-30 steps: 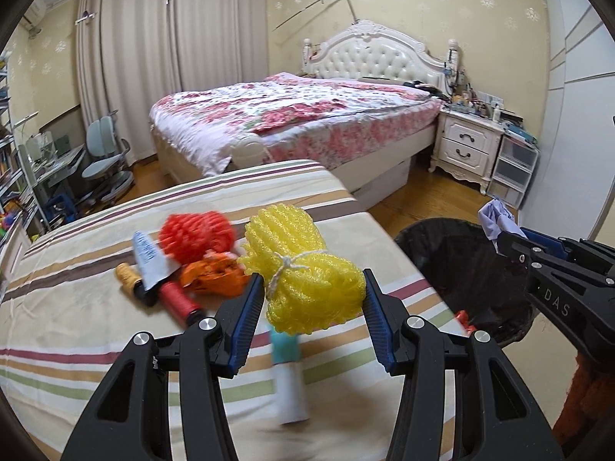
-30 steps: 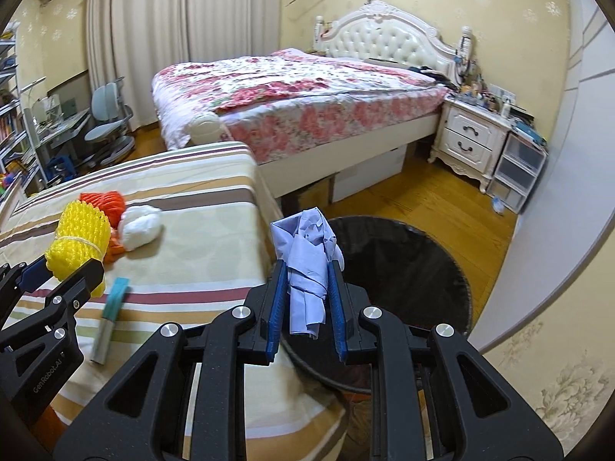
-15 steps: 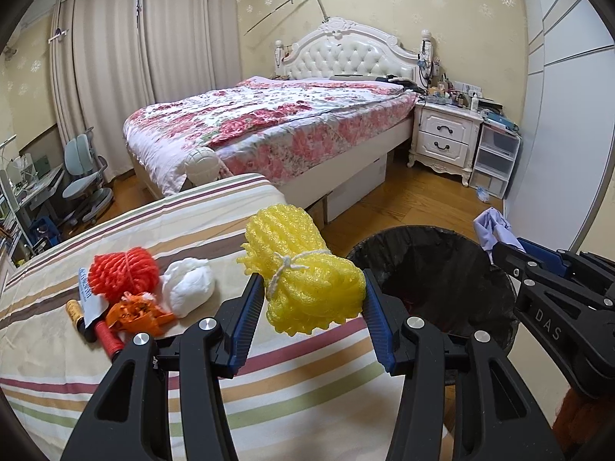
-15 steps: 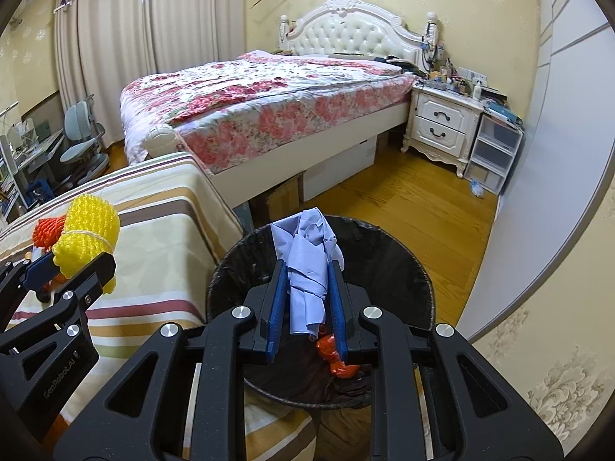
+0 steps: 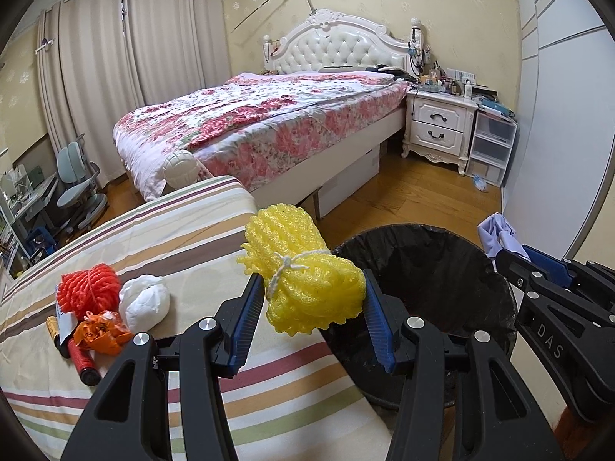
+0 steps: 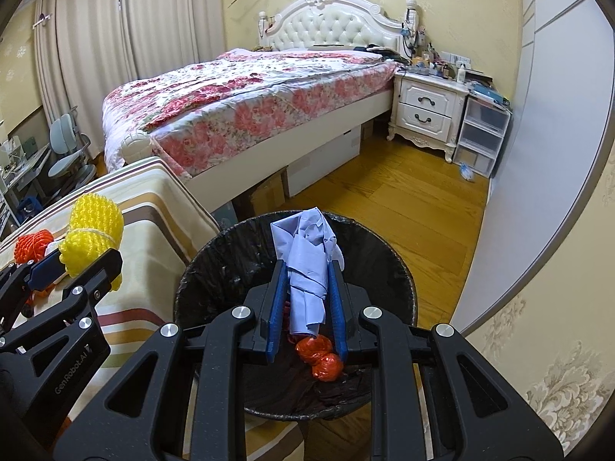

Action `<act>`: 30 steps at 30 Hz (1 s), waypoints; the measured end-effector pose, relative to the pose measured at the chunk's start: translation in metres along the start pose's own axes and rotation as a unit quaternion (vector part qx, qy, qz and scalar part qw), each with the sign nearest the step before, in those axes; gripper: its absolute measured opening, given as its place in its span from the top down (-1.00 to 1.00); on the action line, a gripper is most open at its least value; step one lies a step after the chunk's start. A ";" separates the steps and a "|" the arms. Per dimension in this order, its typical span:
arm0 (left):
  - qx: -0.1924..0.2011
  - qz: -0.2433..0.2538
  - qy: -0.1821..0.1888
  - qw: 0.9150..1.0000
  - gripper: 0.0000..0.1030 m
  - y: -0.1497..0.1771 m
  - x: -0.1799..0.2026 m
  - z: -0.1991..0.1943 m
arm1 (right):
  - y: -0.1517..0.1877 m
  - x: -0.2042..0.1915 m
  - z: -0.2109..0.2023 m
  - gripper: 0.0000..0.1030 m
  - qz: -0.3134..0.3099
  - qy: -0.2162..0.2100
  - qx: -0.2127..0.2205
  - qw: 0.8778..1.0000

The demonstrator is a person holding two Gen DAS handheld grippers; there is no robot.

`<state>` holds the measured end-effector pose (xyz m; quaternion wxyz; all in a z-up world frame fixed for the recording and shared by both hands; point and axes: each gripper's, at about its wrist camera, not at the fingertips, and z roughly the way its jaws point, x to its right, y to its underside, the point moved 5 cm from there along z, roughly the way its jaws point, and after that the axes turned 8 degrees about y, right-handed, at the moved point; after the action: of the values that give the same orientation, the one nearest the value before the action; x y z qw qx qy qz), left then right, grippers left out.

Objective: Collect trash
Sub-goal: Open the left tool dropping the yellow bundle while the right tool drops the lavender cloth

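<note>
Over black bin (image 6: 384, 265), right claw (image 6: 306, 299) pinching blue cloth (image 6: 307, 265), left claw (image 5: 313, 307) clamping yellow foam bundle (image 5: 303, 272)

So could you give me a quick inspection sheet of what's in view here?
Surface: striped table cover.
Job's things: yellow foam net and blue crumpled paper, both held; black-lined bin with red scraps inside.
Clutter: red foam net, white wad, orange wrapper on the cover.
Grippers: left gripper shut on the yellow foam net; right gripper shut on the paper, above the bin.
Cables: nothing seen.
Surroundings: bed, nightstand, curtains.
</note>
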<state>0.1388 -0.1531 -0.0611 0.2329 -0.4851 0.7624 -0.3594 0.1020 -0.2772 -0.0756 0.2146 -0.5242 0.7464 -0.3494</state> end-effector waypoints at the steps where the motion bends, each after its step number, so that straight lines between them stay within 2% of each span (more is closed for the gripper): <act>1: -0.002 0.001 0.000 1.000 0.02 -0.001 0.001 0.003 | 0.000 0.001 0.002 0.59 0.001 0.001 -0.002 1.000; 18: -0.026 0.013 0.002 1.000 -0.01 -0.006 0.016 0.032 | 0.003 0.013 0.029 0.58 0.013 0.007 -0.028 0.999; 23: -0.024 0.010 0.000 1.000 -0.25 -0.005 0.015 0.032 | 0.003 0.014 0.030 0.56 0.015 0.009 -0.028 0.999; 25: -0.023 0.010 0.000 1.000 -0.29 -0.005 0.014 0.032 | 0.003 0.013 0.030 0.53 0.015 0.011 -0.027 0.999; 26: -0.023 0.010 0.000 1.000 -0.32 -0.005 0.014 0.032 | 0.003 0.013 0.029 0.51 0.015 0.012 -0.027 0.999; 28: -0.020 0.011 -0.003 1.000 -0.41 -0.005 0.012 0.030 | 0.004 0.013 0.028 0.32 0.017 0.014 -0.024 0.999; 30: -0.018 0.009 -0.001 1.000 -0.42 -0.005 0.011 0.027 | 0.004 0.014 0.026 0.31 0.017 0.015 -0.025 0.999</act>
<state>0.1564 -0.1734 -0.0745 0.2283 -0.4828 0.7729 -0.3426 0.1125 -0.2968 -0.0956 0.1961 -0.5109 0.7670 -0.3351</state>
